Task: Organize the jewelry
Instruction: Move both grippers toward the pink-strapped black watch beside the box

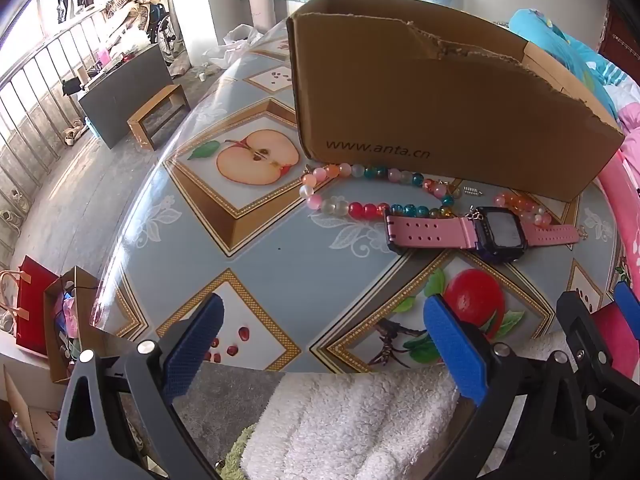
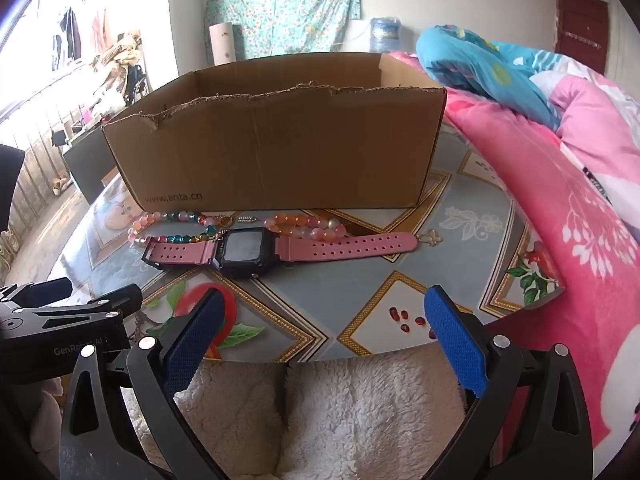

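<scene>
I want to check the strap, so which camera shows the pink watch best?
The right wrist view: the pink watch lies near centre with both straps fully visible. The left wrist view puts it off to the right, foreshortened.

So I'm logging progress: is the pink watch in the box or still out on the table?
Out. The watch lies flat on the table, in front of the cardboard box.
</scene>
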A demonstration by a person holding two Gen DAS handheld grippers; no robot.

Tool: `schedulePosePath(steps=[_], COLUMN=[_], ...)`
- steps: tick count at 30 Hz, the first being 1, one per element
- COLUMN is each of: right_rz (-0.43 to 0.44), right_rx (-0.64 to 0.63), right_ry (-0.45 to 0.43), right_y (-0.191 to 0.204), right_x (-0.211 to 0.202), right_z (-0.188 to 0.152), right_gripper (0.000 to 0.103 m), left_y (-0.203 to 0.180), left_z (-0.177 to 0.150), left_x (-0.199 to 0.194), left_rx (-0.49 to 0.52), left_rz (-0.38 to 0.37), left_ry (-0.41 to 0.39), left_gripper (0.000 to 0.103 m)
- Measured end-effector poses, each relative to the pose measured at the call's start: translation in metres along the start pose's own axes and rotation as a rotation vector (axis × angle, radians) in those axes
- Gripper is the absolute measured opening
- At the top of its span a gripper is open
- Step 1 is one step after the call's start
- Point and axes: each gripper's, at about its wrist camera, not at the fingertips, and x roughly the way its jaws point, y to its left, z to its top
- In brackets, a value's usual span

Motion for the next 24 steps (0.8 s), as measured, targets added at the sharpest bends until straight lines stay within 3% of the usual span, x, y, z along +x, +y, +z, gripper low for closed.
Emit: schedulePosePath(steps=[24], right_rz=[-0.004], right_rx=[-0.001], right_ry=[-0.002], right_y=[0.0026], right_x=[-0.0009], right_z=[0.0004], right_gripper=[0.095], left_y=[-0.0013], left_z=[0.0026], left_x=[-0.0041], left_rx=[-0.001], left_rz=[0.009], left_ry=[-0.002], left_gripper=[0.099])
